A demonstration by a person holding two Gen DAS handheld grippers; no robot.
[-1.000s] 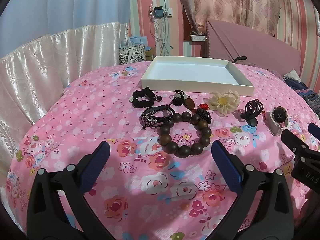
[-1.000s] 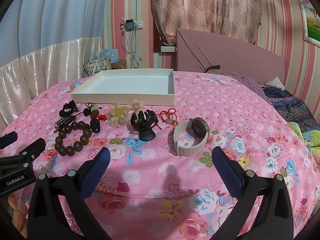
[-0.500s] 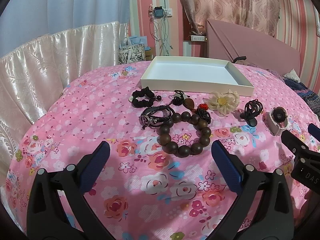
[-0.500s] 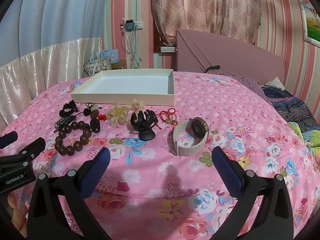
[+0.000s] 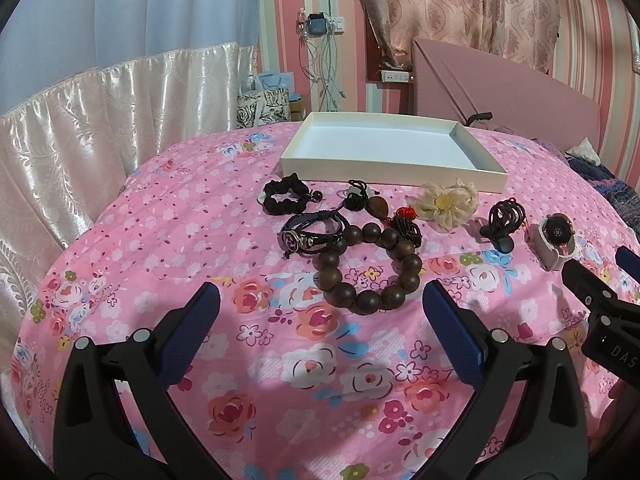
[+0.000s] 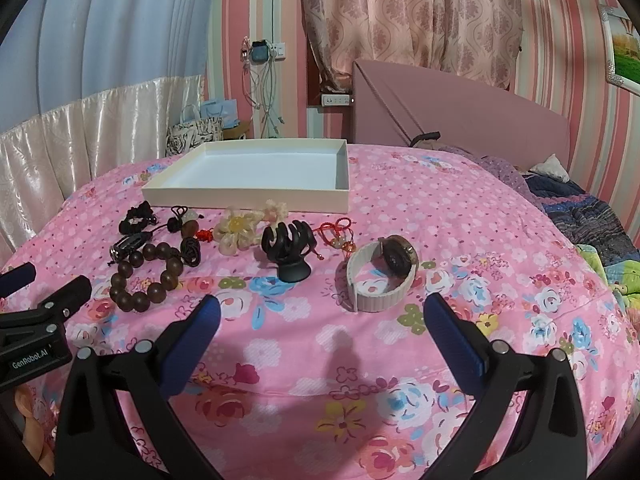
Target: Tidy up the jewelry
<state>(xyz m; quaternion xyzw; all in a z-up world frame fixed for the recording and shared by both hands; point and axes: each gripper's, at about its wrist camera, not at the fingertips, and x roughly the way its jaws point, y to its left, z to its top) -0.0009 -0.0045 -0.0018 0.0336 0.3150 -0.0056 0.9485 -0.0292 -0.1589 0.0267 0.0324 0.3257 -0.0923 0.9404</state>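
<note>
An empty white tray lies on the pink floral bedspread, behind a row of jewelry. In the left wrist view, a brown wooden bead bracelet sits just ahead of my open left gripper. Beyond it lie a black leather bracelet, a black scrunchie and a cream fabric flower. In the right wrist view, a watch with a white band lies ahead of my open right gripper, with a black claw clip and a red cord charm to its left.
The bed drops away at the left toward a shiny white curtain. A pink headboard stands behind the tray. Folded blankets lie at the far right. A patterned bag sits beyond the bed.
</note>
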